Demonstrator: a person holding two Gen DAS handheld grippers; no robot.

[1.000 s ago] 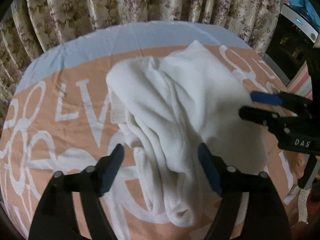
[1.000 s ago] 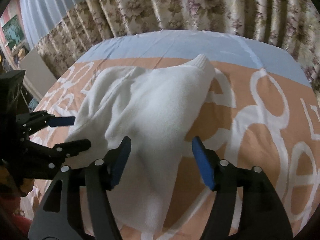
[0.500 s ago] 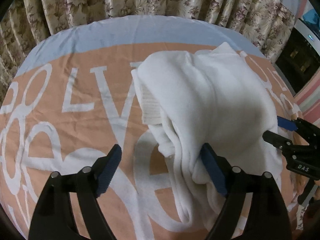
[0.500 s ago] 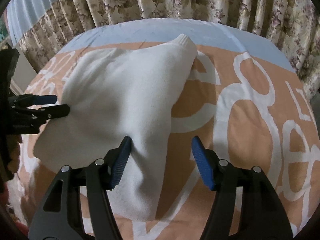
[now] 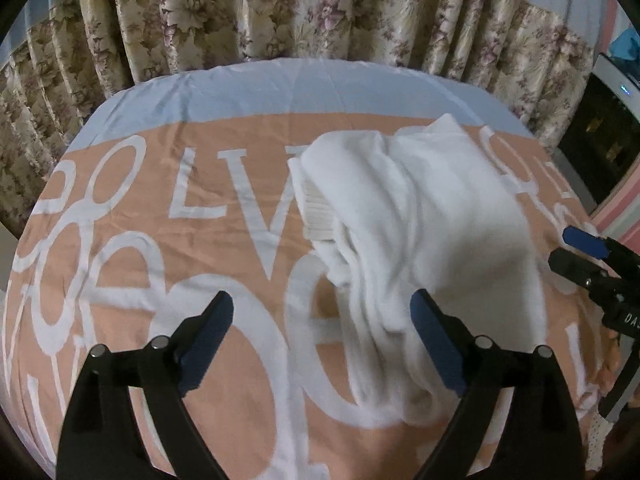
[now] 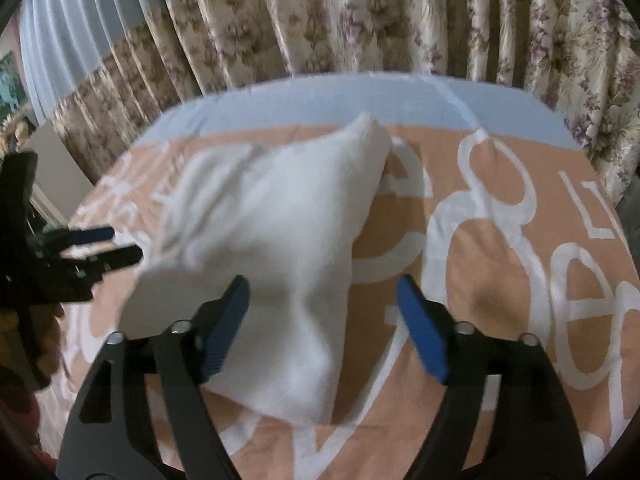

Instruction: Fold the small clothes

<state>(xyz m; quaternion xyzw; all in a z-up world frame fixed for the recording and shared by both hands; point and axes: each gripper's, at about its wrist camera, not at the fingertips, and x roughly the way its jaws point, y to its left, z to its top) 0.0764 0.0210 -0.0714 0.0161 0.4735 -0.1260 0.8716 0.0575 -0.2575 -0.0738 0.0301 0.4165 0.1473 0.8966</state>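
Both grippers stand with jaws apart, just widened, holding nothing: left gripper beside the white garment, right gripper over its near corner.

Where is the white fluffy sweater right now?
The white sweater lies bunched on the orange bedspread with big white letters, right of centre in the left wrist view, between the open left gripper and right gripper, with neither holding it.

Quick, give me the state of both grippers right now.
Left gripper: open, jaws just widened, holding nothing; white garment lies beside it.
Right gripper: open, jaws just widened, garment lies loose beneath.
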